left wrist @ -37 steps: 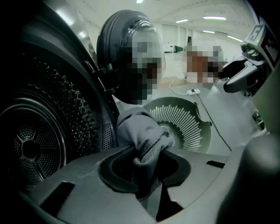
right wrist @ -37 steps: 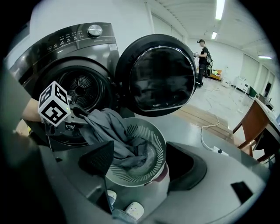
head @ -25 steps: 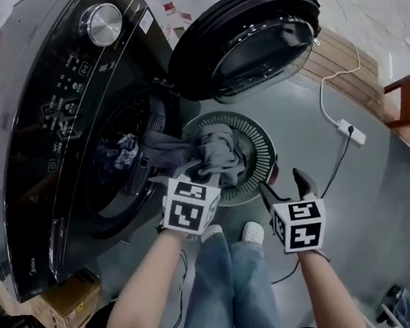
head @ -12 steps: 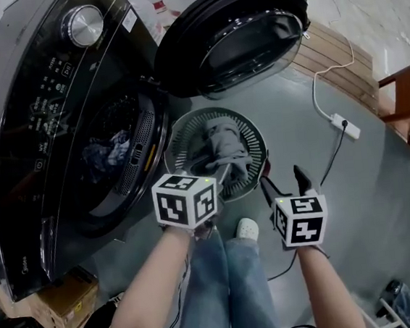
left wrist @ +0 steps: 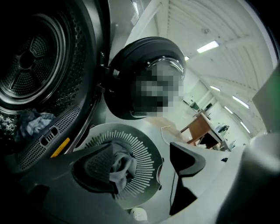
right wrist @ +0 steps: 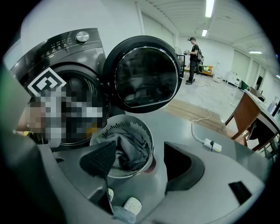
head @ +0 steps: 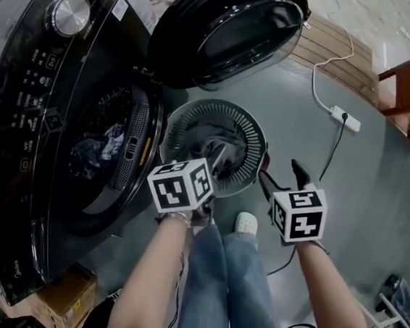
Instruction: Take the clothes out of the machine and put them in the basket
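Left hand-held gripper (left wrist: 144,170) has just been opening its jaws at the 6 o'clock rim of the basket (head: 179,129), with nothing between them. The right hand-held gripper (right wrist: 142,165) hangs spread and empty at 4 o'clock of the basket. Judged best: lift the left straight up so no cloth snags a pad, then swing to 10 o'clock into the machine (head: 24,106) and pinch the bundle (head: 104,142) by its bulk. Count: one machine, one basket holding one grey garment (head: 221,147), one bundle in the drum (pieces untellable), two grippers.
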`<state>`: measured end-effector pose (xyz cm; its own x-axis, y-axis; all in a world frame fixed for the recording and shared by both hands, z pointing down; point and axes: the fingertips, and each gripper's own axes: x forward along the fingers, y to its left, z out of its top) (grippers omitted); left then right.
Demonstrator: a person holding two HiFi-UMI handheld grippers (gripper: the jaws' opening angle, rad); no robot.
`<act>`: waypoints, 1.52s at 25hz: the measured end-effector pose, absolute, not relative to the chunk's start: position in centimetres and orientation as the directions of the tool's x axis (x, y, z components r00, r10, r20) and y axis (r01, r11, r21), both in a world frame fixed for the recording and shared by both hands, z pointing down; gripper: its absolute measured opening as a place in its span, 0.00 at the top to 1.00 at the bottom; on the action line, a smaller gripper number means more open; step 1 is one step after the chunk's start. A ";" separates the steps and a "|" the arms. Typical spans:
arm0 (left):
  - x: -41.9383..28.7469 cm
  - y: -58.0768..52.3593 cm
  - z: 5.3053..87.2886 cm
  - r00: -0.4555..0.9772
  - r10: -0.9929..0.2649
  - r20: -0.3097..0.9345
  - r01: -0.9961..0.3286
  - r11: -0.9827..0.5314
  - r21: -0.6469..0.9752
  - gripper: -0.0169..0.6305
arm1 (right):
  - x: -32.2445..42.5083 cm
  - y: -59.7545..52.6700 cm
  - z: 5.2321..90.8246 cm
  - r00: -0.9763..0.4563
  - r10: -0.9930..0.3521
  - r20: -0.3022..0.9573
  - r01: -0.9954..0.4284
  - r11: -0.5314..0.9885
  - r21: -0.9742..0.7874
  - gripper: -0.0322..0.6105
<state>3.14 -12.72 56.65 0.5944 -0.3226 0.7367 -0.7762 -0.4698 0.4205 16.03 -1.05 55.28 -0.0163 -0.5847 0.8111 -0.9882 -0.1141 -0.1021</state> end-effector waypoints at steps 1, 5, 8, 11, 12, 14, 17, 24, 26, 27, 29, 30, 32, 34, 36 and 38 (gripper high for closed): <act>2.8 -13.0 56.9 0.582 -0.328 0.744 -0.781 -0.479 0.400 0.38 | 16.0 -1.1 55.5 -0.017 -0.583 0.812 -0.988 -0.114 -0.103 0.42; 1.0 -13.5 58.1 0.530 -0.341 0.776 -0.802 -0.499 0.329 0.38 | 15.2 -1.0 56.5 -0.029 -0.574 0.818 -0.988 -0.110 -0.112 0.42; -0.4 -13.6 59.4 0.498 -0.337 0.799 -0.811 -0.508 0.291 0.38 | 14.7 -1.0 57.5 -0.038 -0.567 0.823 -0.988 -0.100 -0.115 0.42; -2.0 -13.6 60.9 0.465 -0.338 0.818 -0.810 -0.535 0.239 0.38 | 13.8 -1.4 58.8 -0.051 -0.559 0.828 -0.989 -0.086 -0.119 0.42; -2.6 -13.7 61.4 0.453 -0.340 0.824 -0.811 -0.542 0.222 0.38 | 13.4 -1.6 59.3 -0.058 -0.554 0.830 -0.990 -0.077 -0.120 0.42; -3.9 -13.9 62.4 0.427 -0.341 0.837 -0.818 -0.541 0.197 0.38 | 12.3 -2.1 60.1 -0.074 -0.547 0.834 -0.992 -0.049 -0.120 0.42; -6.1 -14.8 63.4 0.375 -0.354 0.857 -0.836 -0.528 0.148 0.38 | 11.0 -3.3 60.9 -0.090 -0.544 0.834 -0.993 -0.019 -0.119 0.42; -13.2 -20.3 63.2 0.189 -0.493 0.849 -0.842 -0.526 -0.118 0.38 | 9.3 -6.6 61.2 -0.096 -0.557 0.825 -0.994 0.008 -0.111 0.42; -15.8 -22.1 63.1 0.125 -0.528 0.840 -0.857 -0.484 -0.177 0.38 | 8.6 -7.2 61.2 -0.102 -0.561 0.822 -0.993 0.009 -0.116 0.42; -17.1 -22.9 63.0 0.092 -0.542 0.835 -0.868 -0.455 -0.200 0.38 | 8.3 -7.4 61.2 -0.105 -0.561 0.821 -0.993 0.011 -0.120 0.42; -19.2 -24.3 62.7 0.035 -0.562 0.826 -0.888 -0.396 -0.232 0.38 | 7.5 -7.7 61.4 -0.113 -0.559 0.822 -0.992 0.016 -0.125 0.42; -20.0 -24.9 62.6 0.015 -0.570 0.822 -0.895 -0.374 -0.243 0.38 | 7.2 -7.7 61.5 -0.116 -0.557 0.823 -0.992 0.019 -0.126 0.42; -21.1 -25.8 62.4 -0.019 -0.586 0.810 -0.895 -0.352 -0.275 0.38 | 6.7 -7.7 61.8 -0.120 -0.552 0.825 -0.991 0.024 -0.128 0.42; -22.1 -26.7 62.0 -0.055 -0.608 0.792 -0.882 -0.343 -0.325 0.38 | 6.3 -7.9 62.2 -0.123 -0.547 0.828 -0.991 0.024 -0.131 0.43; -23.1 -27.5 61.9 -0.088 -0.624 0.776 -0.868 -0.335 -0.367 0.38 | 6.0 -8.1 62.5 -0.126 -0.543 0.830 -0.991 0.024 -0.135 0.43; -24.3 -28.1 62.4 -0.117 -0.619 0.777 -0.856 -0.334 -0.395 0.38 | 5.4 -8.3 62.8 -0.135 -0.540 0.831 -0.990 0.029 -0.141 0.43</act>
